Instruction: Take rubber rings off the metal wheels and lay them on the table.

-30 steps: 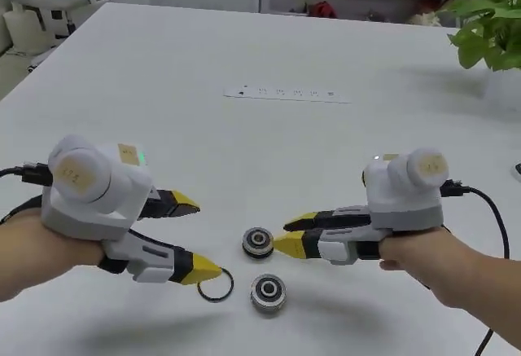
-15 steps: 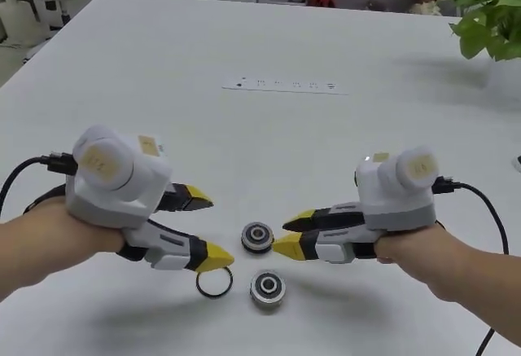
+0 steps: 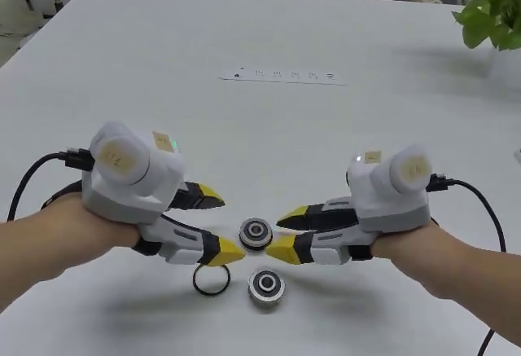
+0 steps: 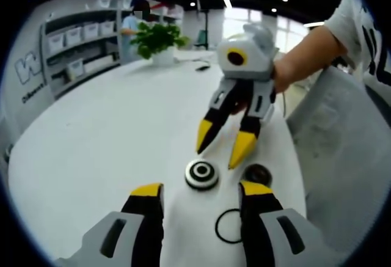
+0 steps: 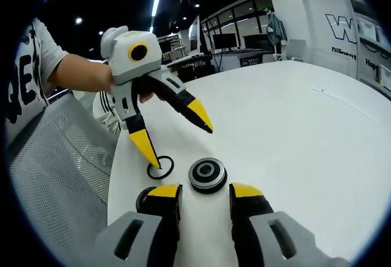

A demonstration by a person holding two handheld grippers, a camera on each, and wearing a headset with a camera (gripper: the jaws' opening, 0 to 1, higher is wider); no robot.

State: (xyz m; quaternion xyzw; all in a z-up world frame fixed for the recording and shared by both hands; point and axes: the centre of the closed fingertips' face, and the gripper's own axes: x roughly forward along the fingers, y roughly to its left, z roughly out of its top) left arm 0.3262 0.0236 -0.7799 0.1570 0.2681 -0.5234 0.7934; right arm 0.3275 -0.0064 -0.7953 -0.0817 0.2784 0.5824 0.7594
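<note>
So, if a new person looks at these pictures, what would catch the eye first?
Most likely the two yellow-tipped tools: the left gripper and the right gripper, both open, point at each other over the white table. Between their tips lies a small metal wheel. A second wheel and a loose black ring lie a little nearer to the person.

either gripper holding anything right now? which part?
Nothing is held. The left gripper and right gripper are both open, either side of a small round metal wheel; a loose black rubber ring lies on the white table.
</note>
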